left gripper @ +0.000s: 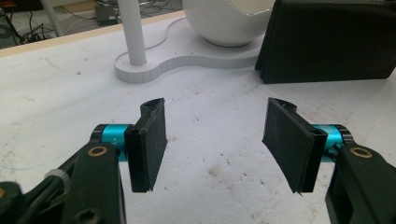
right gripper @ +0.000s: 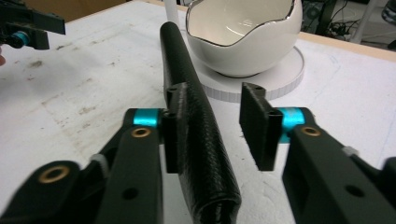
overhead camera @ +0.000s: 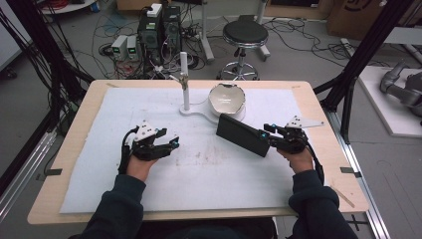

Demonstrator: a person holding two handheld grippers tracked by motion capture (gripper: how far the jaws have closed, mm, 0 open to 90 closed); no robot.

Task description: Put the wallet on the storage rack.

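High view. The black case (overhead camera: 243,134), a flat oblong pouch, lies at centre-right of the frame on the white foam mat (overhead camera: 99,189). Its far end sits against the white stand base (overhead camera: 199,111) that carries the egg-shaped white bowl (overhead camera: 227,98). The right gripper (overhead camera: 268,135) is at the case's near end, at right of frame. It addresses the narrow end, probably because that end gives the jaws a span they can bracket. The left gripper (overhead camera: 169,144) rests at centre-left on the mat, well apart from the case, idle and empty.

Left gripper view. Jaws stand apart with nothing btwn them, bare mat visible in the gap, i.e. released. The case (left gripper: 327,42) fills the upper right of the frame, standing on its long edge. The stand base (left gripper: 187,58) and its upright post (left gripper: 130,30) are at upper centre, with the bowl (left gripper: 224,21) on the base. Surface of the case looks matte and finely grained.

Right gripper view. The case (right gripper: 196,126) runs from lower centre up toward the bowl (right gripper: 243,37). One pad (right gripper: 170,135) touches its side. The opp. pad (right gripper: 254,126) stands clear, with a gap showing. State: jaws parted, case btwn them but not clamped. Case has a pebbled leather-like texture and a rounded top edge. It appears soft-walled, so it is likely to deform under a clamp.
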